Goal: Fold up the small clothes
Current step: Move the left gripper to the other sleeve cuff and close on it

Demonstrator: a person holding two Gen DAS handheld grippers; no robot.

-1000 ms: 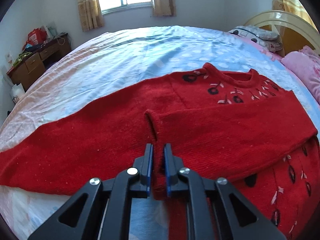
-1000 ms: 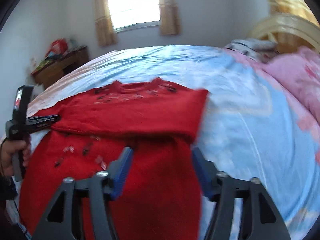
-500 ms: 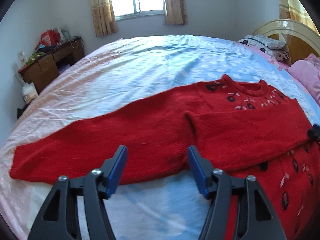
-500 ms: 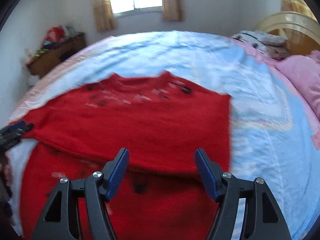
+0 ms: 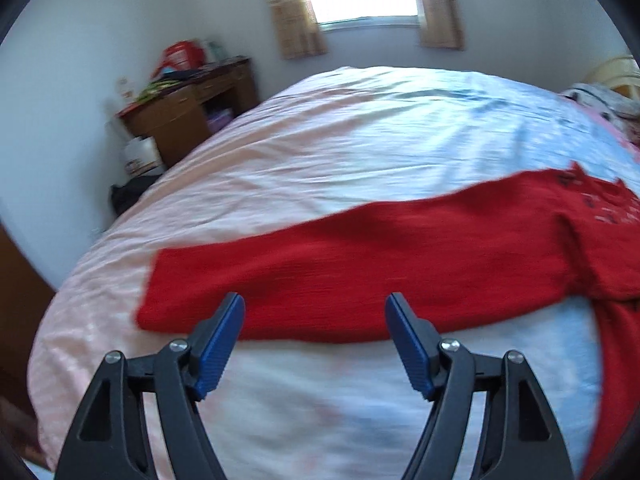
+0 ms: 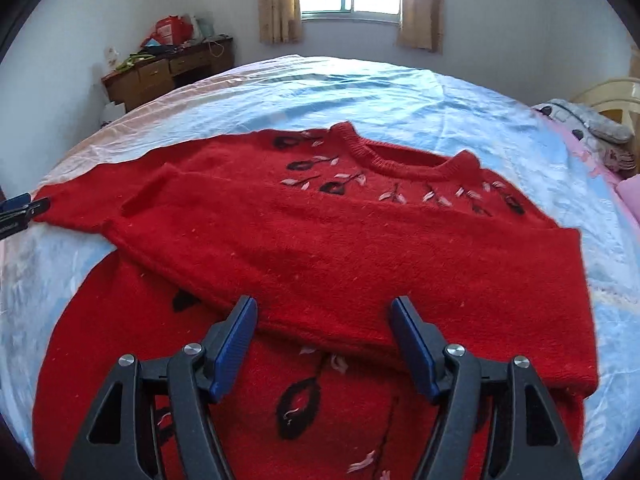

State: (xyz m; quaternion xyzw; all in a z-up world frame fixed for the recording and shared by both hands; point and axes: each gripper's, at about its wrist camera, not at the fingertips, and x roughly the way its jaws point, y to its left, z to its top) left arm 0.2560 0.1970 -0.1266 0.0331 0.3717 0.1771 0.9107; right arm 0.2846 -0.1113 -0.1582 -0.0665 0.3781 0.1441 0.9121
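Note:
A red knitted sweater point(image 6: 340, 240) with black and pink flower stitching lies flat on the bed, one sleeve folded across its chest. Its other sleeve point(image 5: 340, 276) stretches out to the left over the sheet. My left gripper point(image 5: 316, 320) hovers just in front of that sleeve near its cuff end, its jaws opening, nothing between them. My right gripper point(image 6: 324, 322) hangs open over the lower edge of the folded sleeve, holding nothing. The left gripper's tip point(image 6: 24, 210) shows at the far left of the right wrist view.
The bed sheet point(image 5: 360, 140) is pale blue and pink and wrinkled. A brown desk point(image 5: 188, 112) with clutter stands by the far wall under the window side. Pillows point(image 6: 588, 128) and a cream headboard point(image 6: 604, 92) lie at the right.
My left gripper let go of the folded sleeve, opened wide and swung left to the outstretched sleeve. My right gripper stayed open and shifted left over the sweater's body.

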